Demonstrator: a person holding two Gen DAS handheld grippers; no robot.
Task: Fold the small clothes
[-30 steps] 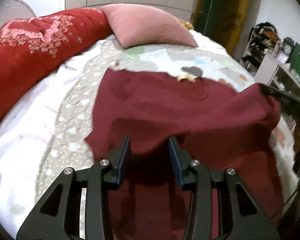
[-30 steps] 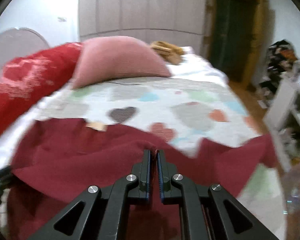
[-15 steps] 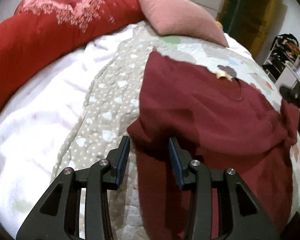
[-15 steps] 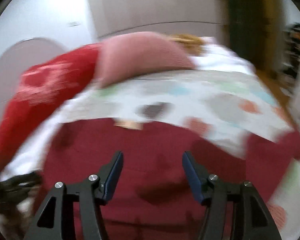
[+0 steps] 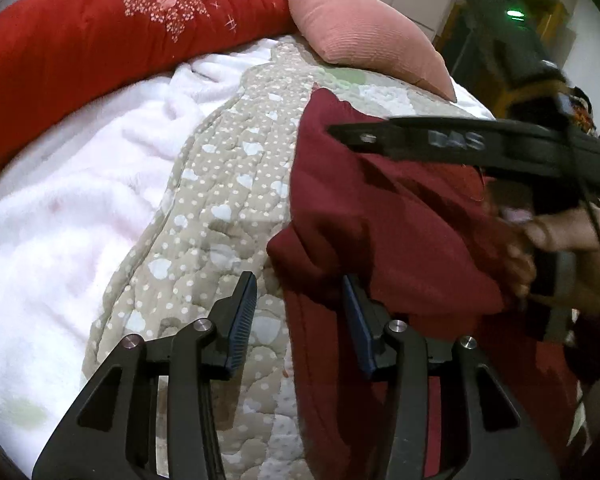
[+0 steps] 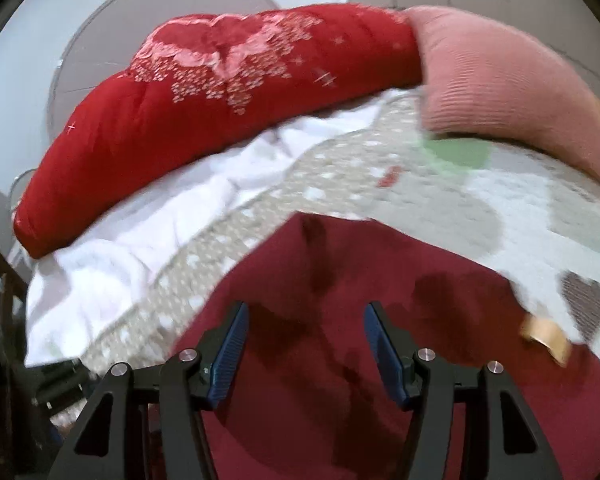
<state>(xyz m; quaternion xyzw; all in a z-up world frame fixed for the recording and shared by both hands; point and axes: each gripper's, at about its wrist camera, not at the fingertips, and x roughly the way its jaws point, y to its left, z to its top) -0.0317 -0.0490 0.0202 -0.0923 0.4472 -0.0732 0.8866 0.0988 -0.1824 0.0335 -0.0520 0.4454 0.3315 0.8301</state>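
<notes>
We have the dark maroon knit garment [image 5: 400, 232] lying on the beige quilted bedspread with pale hearts [image 5: 220, 184], near the middle of the bed, with its left part doubled over into a thick, rumpled flap. That reads to us as a first fold made but not tidied: the flap's edge is bunched and uneven, and the cloth nearer us runs on past the bottom of the view. Our left gripper [image 5: 300, 320] stands wide, its right finger against the flap's left edge and its left finger over bare bedspread, gripping nothing. Our right gripper [image 6: 304, 348] is also spread wide, poised over the maroon cloth with nothing between its fingers; from the left wrist view it reaches across the garment from the right. We judge the work roughly mid-way: smoothing this flap and further folds remain. The long red embroidered bolster [image 6: 204, 112] and pink ribbed pillow [image 6: 508, 96] sit at the far side, apart from the garment.
</notes>
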